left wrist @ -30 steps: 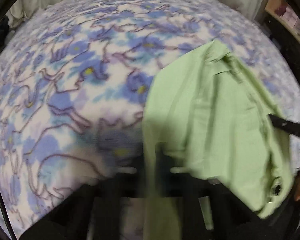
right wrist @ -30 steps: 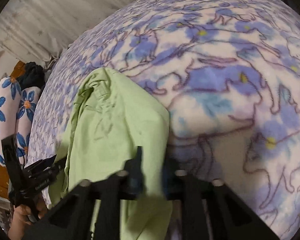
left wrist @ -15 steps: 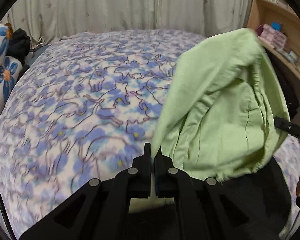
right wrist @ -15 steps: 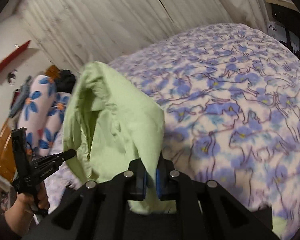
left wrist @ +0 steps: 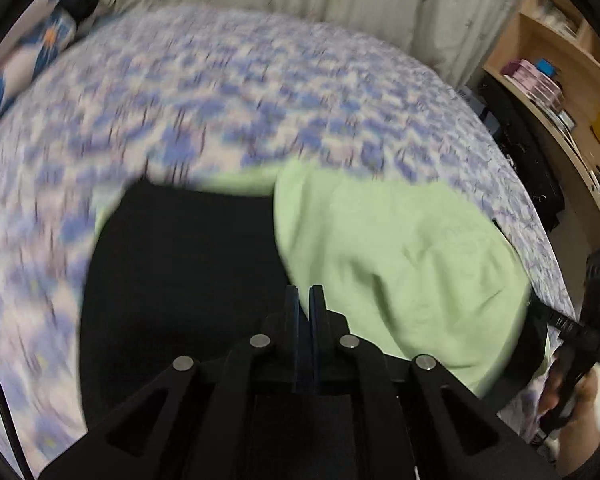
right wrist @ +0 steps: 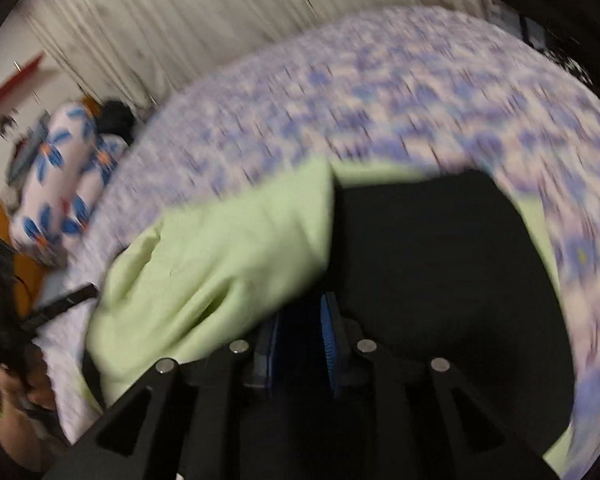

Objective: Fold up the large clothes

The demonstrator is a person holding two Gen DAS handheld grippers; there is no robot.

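Counting what shows: one light-green garment (left wrist: 400,252), one black garment (left wrist: 180,272), one blue-and-white patterned blanket (left wrist: 260,92) over the bed, two floral pillows (right wrist: 56,184), and two grippers. The green garment lies on the blanket, draped partly over the black one, which spreads flat beside and beneath it.

The left gripper (left wrist: 304,300) has its two fingers pressed nearly together with only a thin slit between them; whether any cloth is pinched there cannot be told. The right gripper (right wrist: 300,320) has its blue pads (right wrist: 329,332) spread apart, with nothing between them.

Half a second ago the green garment hung lifted in the air, clamped by both grippers; now it is down on the bed and the right jaws have let go. The black garment was barely in sight then — now it fills the lower middle of both views.

Only the left wrist view shows the wooden shelving (left wrist: 560,80) and the right hand (left wrist: 580,392) on its tool. Only the right wrist view shows both pillows clearly, a red shelf (right wrist: 12,88) on the wall, and the left hand (right wrist: 24,380). Both views are blurred.
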